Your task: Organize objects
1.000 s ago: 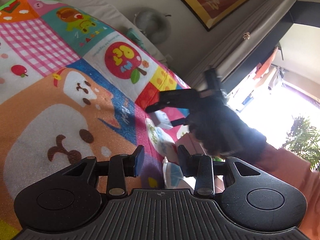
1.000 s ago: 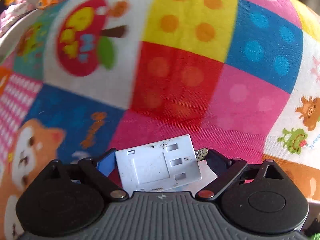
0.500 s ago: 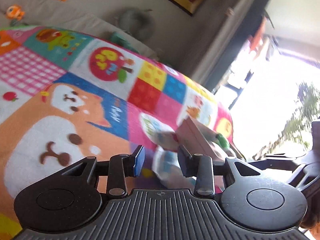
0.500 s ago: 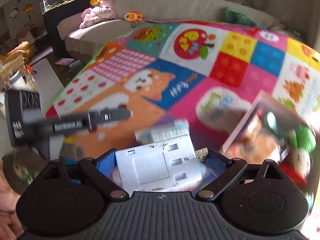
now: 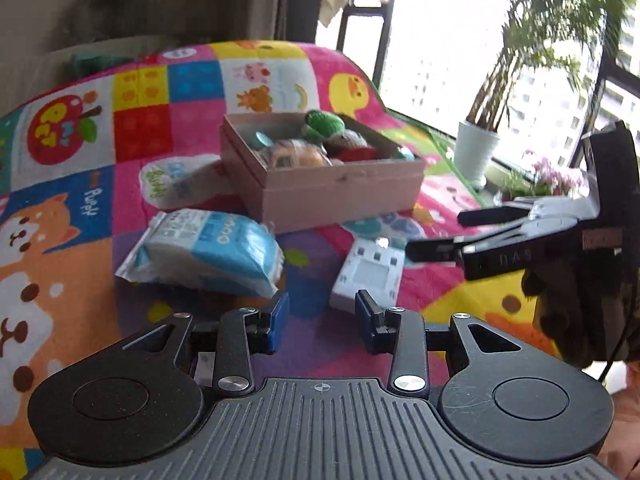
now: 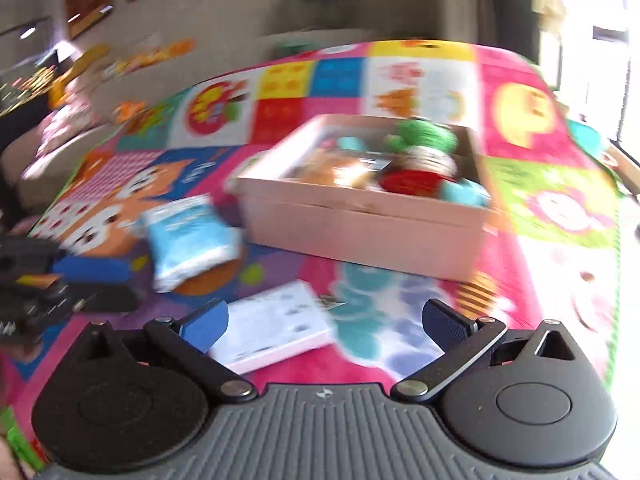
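Observation:
A pink box point(image 5: 340, 192) point(image 6: 360, 232) holding crocheted toys stands on the colourful play mat point(image 5: 168, 92). A white flat charger-like device point(image 5: 370, 276) point(image 6: 272, 330) lies on the mat in front of the box. A blue and white tissue pack point(image 5: 204, 250) point(image 6: 188, 238) lies to its left. My right gripper point(image 6: 324, 322) is open and empty just above the white device; it also shows in the left wrist view point(image 5: 436, 236). My left gripper point(image 5: 322, 320) is open and empty, low over the mat near the pack and the device.
A sofa with soft toys point(image 6: 80, 92) runs along the mat's far left. A window with a potted plant point(image 5: 480, 152) lies to the right beyond the mat's edge. A wall closes the back.
The right gripper held the white device, swung round to the box side, and has let it go onto the mat with its jaws now wide. The left gripper turned right toward the box.

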{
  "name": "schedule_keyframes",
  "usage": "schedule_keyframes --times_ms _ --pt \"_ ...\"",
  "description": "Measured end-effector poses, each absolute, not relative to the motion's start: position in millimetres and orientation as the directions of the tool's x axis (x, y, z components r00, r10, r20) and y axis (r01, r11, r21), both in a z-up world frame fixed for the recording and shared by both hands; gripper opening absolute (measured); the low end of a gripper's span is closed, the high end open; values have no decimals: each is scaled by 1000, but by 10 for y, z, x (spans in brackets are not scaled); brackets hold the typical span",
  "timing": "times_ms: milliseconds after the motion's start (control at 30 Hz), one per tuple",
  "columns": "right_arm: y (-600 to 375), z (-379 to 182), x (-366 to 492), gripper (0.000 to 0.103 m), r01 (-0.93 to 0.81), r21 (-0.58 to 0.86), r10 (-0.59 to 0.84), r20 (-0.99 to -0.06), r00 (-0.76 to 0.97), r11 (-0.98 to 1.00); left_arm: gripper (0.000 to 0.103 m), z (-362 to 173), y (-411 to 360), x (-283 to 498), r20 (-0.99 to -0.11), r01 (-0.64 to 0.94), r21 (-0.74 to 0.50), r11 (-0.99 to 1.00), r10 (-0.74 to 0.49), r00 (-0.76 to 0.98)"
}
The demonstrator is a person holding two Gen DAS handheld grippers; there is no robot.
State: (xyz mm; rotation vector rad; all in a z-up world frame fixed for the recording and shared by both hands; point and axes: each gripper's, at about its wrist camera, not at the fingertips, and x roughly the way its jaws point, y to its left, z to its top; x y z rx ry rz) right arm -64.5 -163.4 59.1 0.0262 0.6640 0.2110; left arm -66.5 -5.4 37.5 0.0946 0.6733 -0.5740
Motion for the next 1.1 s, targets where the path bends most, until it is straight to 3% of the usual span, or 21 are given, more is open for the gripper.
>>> schedule_keyframes --times_ms 100,267,400,567,733,900,1100 --pt "-1941 435 -709 103 -27 116 92 -599 796 993 40 304 -302 -720 -674 577 10 817 -421 608" --pt "-2324 419 -736 103 81 303 108 -558 823 949 40 181 -648 -749 -743 635 107 765 -363 562" --pt "-2408 346 -706 103 120 360 117 -572 812 925 27 180 -751 -768 -748 654 103 749 -375 548" --pt "-2500 303 -693 103 127 421 150 -567 810 898 24 185 -846 -762 -756 672 109 733 -377 535" --pt "-2488 294 -693 103 124 427 156 -562 812 896 11 172 -934 -810 -756 692 139 708 -376 536" --pt "-2493 291 -680 103 119 425 162 -568 807 897 11 185 -899 -738 -765 687 78 722 -398 506" --pt "-2470 295 -657 103 107 400 164 -587 793 910 20 187 -818 -652 -768 658 29 752 -405 496"
